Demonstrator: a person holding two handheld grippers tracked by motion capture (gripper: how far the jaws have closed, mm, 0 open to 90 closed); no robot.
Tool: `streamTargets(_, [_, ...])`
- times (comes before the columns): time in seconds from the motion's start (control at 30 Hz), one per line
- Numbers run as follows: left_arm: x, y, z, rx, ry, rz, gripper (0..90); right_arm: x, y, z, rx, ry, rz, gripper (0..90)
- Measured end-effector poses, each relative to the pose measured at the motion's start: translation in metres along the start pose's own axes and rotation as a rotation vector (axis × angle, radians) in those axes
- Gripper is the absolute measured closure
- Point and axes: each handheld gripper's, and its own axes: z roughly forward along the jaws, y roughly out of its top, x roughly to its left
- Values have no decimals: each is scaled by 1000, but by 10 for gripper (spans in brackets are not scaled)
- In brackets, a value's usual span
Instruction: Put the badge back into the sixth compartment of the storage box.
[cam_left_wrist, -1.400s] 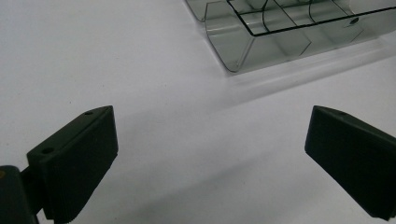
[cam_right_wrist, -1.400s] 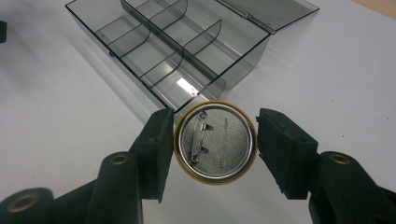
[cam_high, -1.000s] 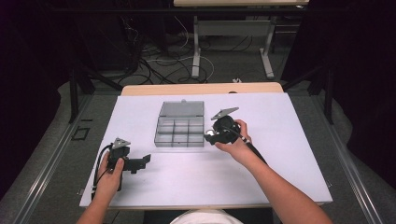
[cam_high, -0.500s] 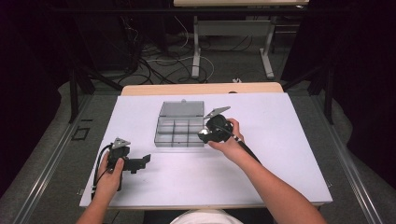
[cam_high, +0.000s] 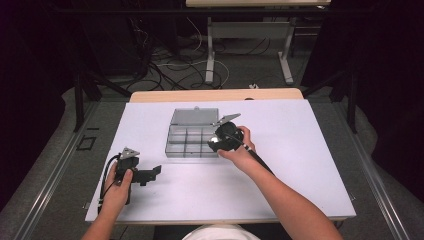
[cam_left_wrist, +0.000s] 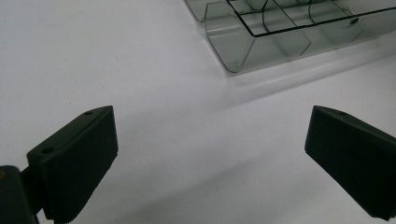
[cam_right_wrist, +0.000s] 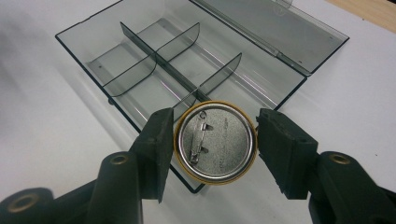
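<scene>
A clear grey compartment box (cam_high: 192, 137) lies open on the white table, its lid (cam_high: 196, 117) folded back flat. My right gripper (cam_right_wrist: 215, 142) is shut on a round pin badge (cam_right_wrist: 215, 142), metal back and safety pin facing the camera, gold rim showing. The badge hangs over the box (cam_right_wrist: 154, 60) at its near corner compartment. In the high view the right gripper (cam_high: 216, 143) sits at the box's right edge. My left gripper (cam_high: 155, 171) rests open on the table at the front left, with nothing between its pads (cam_left_wrist: 77, 158); the box (cam_left_wrist: 280, 32) lies beyond it.
The white table top (cam_high: 300, 150) stretches bare to the right and front of the box. A wooden strip (cam_high: 215, 95) runs along its far edge. Beyond it stand table legs and cables on the floor (cam_high: 200, 60).
My right gripper has carried the badge leftward, from beside the box's right side to over its right edge. The left gripper has stayed where it was.
</scene>
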Motion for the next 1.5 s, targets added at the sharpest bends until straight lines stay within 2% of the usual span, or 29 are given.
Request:
streamTargets(0.07, [0, 0, 0, -1, 0, -1, 31, 0, 1, 3, -1, -4, 1, 464])
streamTargets(0.13, [0, 0, 0, -1, -1, 0, 31, -1, 2, 4, 10, -4, -23, 464])
streamTargets(0.17, [0, 0, 0, -2, -1, 0, 31, 1, 2, 5, 13, -3, 12, 464])
streamTargets(0.23, [0, 0, 0, -2, -2, 0, 31, 0, 2, 8, 1, -9, -9, 465])
streamTargets(0.27, [0, 0, 0, -3, -2, 1, 31, 1, 2, 10, -2, -7, 1, 464])
streamTargets(0.43, [0, 0, 0, -2, -2, 1, 30, 2, 3, 13, 25, -15, -16, 464])
streamTargets(0.47, [0, 0, 0, -2, -2, 1, 31, 3, 2, 15, 10, -14, 6, 464])
streamTargets(0.53, [0, 0, 0, -3, -3, 1, 31, 2, 2, 17, -4, -17, -5, 464])
streamTargets(0.57, [0, 0, 0, -3, -3, 1, 31, 2, 3, 17, 20, -12, -7, 465])
streamTargets(0.77, [0, 0, 0, 2, -3, 2, 31, 1, 2, 21, 26, -19, 4, 464])
streamTargets(0.8, [0, 0, 0, 2, -3, 2, 31, 1, 2, 23, 5, -21, 2, 464])
streamTargets(0.83, [0, 0, 0, 2, -2, 2, 31, 0, 2, 23, 27, -16, -7, 464])
streamTargets(0.87, [0, 0, 0, 2, -3, 2, 31, -1, 2, 24, 23, -20, -8, 464])
streamTargets(0.9, [0, 0, 0, 2, -3, 1, 31, 1, 1, 26, 15, -27, 21, 464])
streamTargets(0.93, [0, 0, 0, 0, -3, 3, 30, 0, 1, 27, 24, -21, 5, 464])
streamTargets(1.0, [0, 0, 1, -2, -2, 3, 31, 1, 1, 28, 39, -19, 5, 464])
streamTargets(1.03, [0, 0, 1, -2, -2, 3, 31, 2, 1, 29, 25, -28, 13, 465])
streamTargets(1.13, [0, 0, 0, 1, -4, 3, 31, 2, 1, 30, 37, -22, 0, 464])
streamTargets(1.17, [0, 0, 1, -3, -2, 3, 31, 4, 2, 32, 26, -33, 14, 464])
streamTargets(1.2, [0, 0, 1, -1, -3, 2, 31, 3, 2, 33, 24, -28, 0, 464])
streamTargets(1.27, [0, 0, 1, -2, -2, 3, 31, 2, 2, 33, 44, -20, -14, 464])
streamTargets(1.3, [0, 0, 1, -3, -4, -3, 31, 3, 2, 34, 48, -27, -3, 464])
streamTargets(1.47, [0, 0, 1, -2, -3, 3, 31, 6, 2, 38, 36, -22, 0, 464])
streamTargets(1.5, [0, 0, 1, -3, -5, -1, 31, 5, 1, 40, 24, -25, -18, 464])
